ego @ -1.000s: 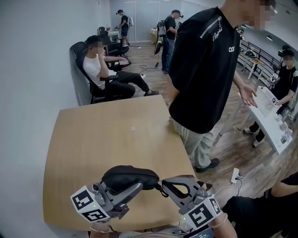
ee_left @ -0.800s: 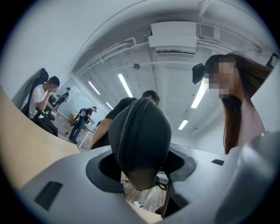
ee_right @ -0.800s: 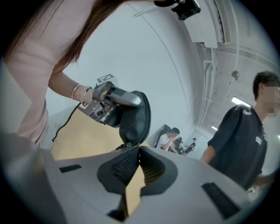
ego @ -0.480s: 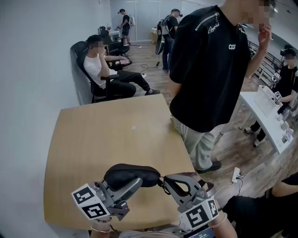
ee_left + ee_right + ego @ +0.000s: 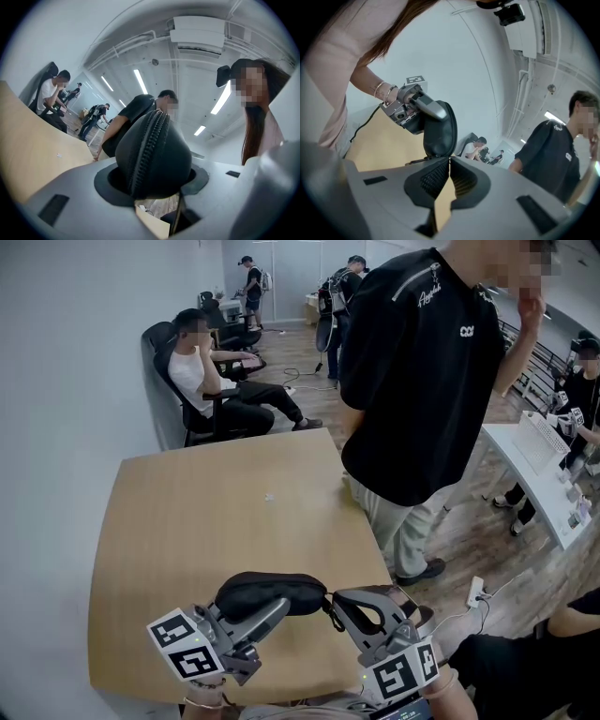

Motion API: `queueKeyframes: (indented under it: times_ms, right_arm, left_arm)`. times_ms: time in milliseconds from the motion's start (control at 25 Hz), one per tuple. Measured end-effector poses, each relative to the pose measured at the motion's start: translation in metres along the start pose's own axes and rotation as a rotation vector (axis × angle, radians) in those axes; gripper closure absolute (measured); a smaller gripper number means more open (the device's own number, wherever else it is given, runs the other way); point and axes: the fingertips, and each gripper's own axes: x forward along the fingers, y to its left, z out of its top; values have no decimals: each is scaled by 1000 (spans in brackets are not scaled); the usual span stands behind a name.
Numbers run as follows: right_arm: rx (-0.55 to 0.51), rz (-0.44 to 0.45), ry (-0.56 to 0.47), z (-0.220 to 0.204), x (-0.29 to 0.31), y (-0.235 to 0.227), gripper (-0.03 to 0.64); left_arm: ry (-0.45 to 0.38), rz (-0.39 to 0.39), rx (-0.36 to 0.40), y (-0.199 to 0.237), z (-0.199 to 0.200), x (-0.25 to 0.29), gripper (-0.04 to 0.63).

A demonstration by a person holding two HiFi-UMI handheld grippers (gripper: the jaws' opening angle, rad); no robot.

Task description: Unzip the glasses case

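- Glasses case [image 5: 270,594]: black, soft-sided, rounded. It was held just over the near edge of the table [image 5: 187,521], toward the near right corner. Its long axis ran left to right, parallel to that edge.
- Zipper [image 5: 145,140]: it ran along the seam facing the left gripper's camera and looked closed along the whole visible stretch.
- Left gripper [image 5: 255,620]: its jaws were clamped across the case's left half, one on each flat side, and carried the case.
- Right gripper [image 5: 341,602]: it sat at the case's right end, directly in line with the long axis. Its jaws were pressed together on what appeared to be the zipper pull [image 5: 330,617], a thin dark loop leaving that end.
- Judgement: the right gripper was nearer the pull. Unzipping would call for drawing it along the seam, toward the left gripper's end, while the left gripper kept the case steady.
- Standing person [image 5: 422,381]: stood at the table's far right corner, well apart from the case.
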Motion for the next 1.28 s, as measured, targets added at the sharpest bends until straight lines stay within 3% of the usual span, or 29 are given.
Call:
queueKeyframes:
  times_ms: [520, 880, 1280]
  right_arm:
    - [16, 13, -2, -8, -1, -2, 601]
    - [76, 39, -48, -2, -2, -1, 600]
    - [108, 19, -98, 4, -7, -10, 600]
  left_arm:
    - [58, -8, -70, 7, -8, 6, 387]
    - [74, -58, -193, 12, -11, 0, 390]
    - [39, -105, -275, 10, -9, -1, 390]
